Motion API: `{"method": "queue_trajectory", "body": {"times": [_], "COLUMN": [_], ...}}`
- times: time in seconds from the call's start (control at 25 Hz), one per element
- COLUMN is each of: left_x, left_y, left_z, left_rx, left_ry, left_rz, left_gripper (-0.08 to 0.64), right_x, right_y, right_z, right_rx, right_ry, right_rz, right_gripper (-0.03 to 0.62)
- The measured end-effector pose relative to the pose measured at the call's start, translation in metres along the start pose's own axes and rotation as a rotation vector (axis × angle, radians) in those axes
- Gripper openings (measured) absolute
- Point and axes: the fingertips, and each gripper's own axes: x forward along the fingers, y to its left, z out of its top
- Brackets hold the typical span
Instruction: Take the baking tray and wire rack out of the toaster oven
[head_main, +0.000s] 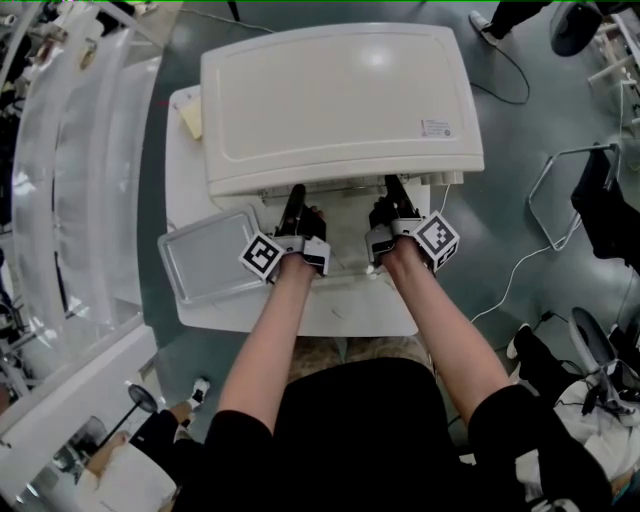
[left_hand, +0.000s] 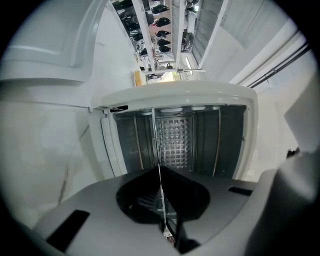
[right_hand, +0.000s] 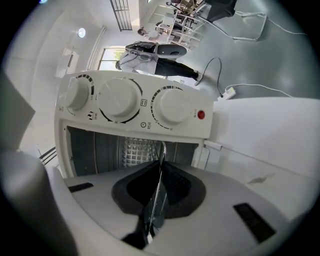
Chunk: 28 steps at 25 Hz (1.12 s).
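A white table (head_main: 300, 315) carries the white oven (head_main: 340, 100), seen from above with its front toward the person. The tray (head_main: 205, 258) is already out. It lies flat on the table just left of the oven's front, beside the left gripper's marker cube.

The rack (left_hand: 160, 175) is at the oven's open mouth. Its thin front wire runs from each pair of jaws back into the dark, ribbed cavity. Both grippers reach side by side into the opening, well apart from each other.

The left gripper (head_main: 297, 192) has its jaws closed tight on the rack's wire. The right gripper (head_main: 392, 185) likewise pinches that wire (right_hand: 159, 185) between closed jaws, below the three knobs (right_hand: 120, 97) and a red lamp (right_hand: 201, 115).
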Motion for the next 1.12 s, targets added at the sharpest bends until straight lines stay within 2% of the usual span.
{"method": "queue_trajectory", "body": {"times": [0.16,0.28,0.48,0.68,0.84,1.12], "left_x": [-0.017,-0.030,-0.052,-0.076,-0.094,-0.109], "left_y": [0.000,0.002,0.001,-0.009,-0.013,-0.023], "left_z": [-0.007,-0.011,-0.022,-0.031,-0.038,-0.046], "left_rx": [-0.017,-0.023,0.003,0.003,0.004,0.006], "left_ry": [0.001,0.005,0.028,0.052,0.062,0.096], "left_rz": [-0.004,-0.007,-0.004,-0.018,0.007,-0.019], "left_gripper": [0.025,0.025,0.025,0.025,0.025,0.025], "right_x": [-0.016,-0.030,-0.054,-0.082,-0.103,-0.120], "right_y": [-0.002,-0.007,-0.008,-0.005,-0.002,-0.001], "right_z": [-0.006,-0.010,-0.016,-0.023,-0.028,-0.031], "right_rx": [0.014,0.015,0.018,0.025,0.048,0.072], "right_ry": [-0.006,-0.010,-0.022,-0.055,-0.090,-0.090], "right_rz": [0.016,-0.003,-0.002,0.019,0.034,0.066], "right_gripper": [0.040,0.038,0.037,0.035,0.035,0.034]}}
